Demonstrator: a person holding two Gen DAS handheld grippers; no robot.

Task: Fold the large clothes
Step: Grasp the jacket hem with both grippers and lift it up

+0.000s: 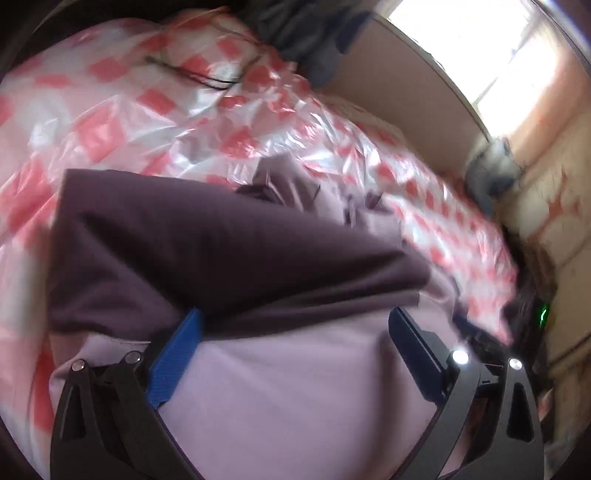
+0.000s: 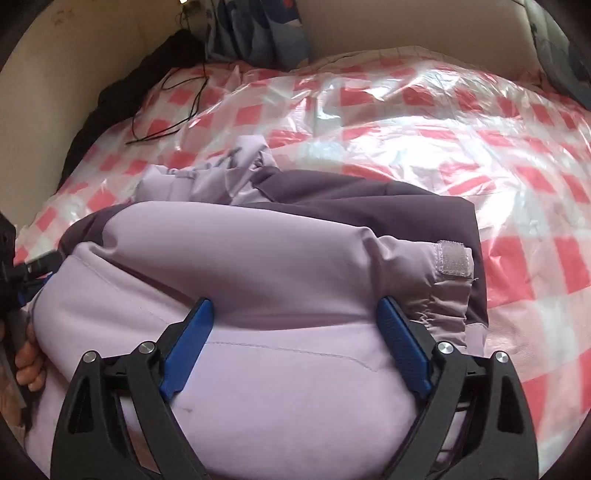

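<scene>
**Right wrist view: padded jacket bundled on the bed, both jaws spread**

Right wrist view shows the lilac jacket [image 2: 258, 258] lying folded into a thick bundle near the bed's front edge, on the red-checked plastic sheet [image 2: 480, 147] that covers the bed. The right hand-held gripper [image 2: 295, 310] has its jaws spread wide, the blue pads resting against the puffed fabric without pinching it. In the left wrist view the left hand-held gripper [image 1: 295, 321] is likewise spread over the same jacket [image 1: 295, 387], with a darker purple panel [image 1: 203, 251] draped ahead of its tips.

The jacket looks soft, bulky and springy, probably light for its size; its smooth shell may slide on the glossy plastic, and the padding is likely to puff back open. Firmer holds would be the stitched seams or the cuff with the hook-and-loop tab [image 2: 454, 262], not the fat middle.

A thin black cord [image 2: 173, 110] lies near the bed's far left corner, well apart. Dark clothes [image 2: 258, 33] are heaped along the far edge. Nothing blocks the jacket itself
</scene>
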